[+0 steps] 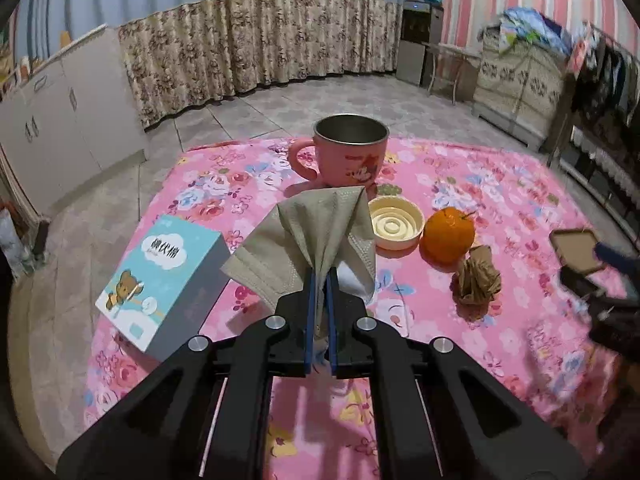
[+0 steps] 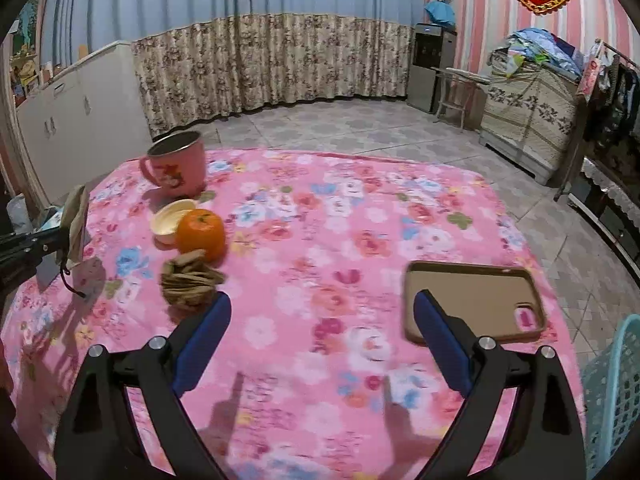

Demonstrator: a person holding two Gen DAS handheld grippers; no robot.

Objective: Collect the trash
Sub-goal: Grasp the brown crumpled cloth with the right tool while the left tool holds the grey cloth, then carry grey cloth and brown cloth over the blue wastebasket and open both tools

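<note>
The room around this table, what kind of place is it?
Probably a lived-in home room: floor-length curtains, a water dispenser in the corner, a floral tablecloth on the table.

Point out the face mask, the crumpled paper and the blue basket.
face mask [image 1: 320, 228], left wrist view, middle of its folded panel
crumpled paper [image 2: 191, 278], right wrist view, centre of the wad
blue basket [image 2: 614, 392], right wrist view, lattice wall

Face masks: one [image 1: 320, 236]
Crumpled paper balls: one [image 1: 478, 280]
Oranges: one [image 1: 449, 235]
Mugs: one [image 1: 350, 152]
Cream lids: one [image 1: 395, 222]
Boxes: one [image 1: 164, 280]
Phone cases: one [image 2: 474, 300]
Baskets: one [image 2: 614, 396]
</note>
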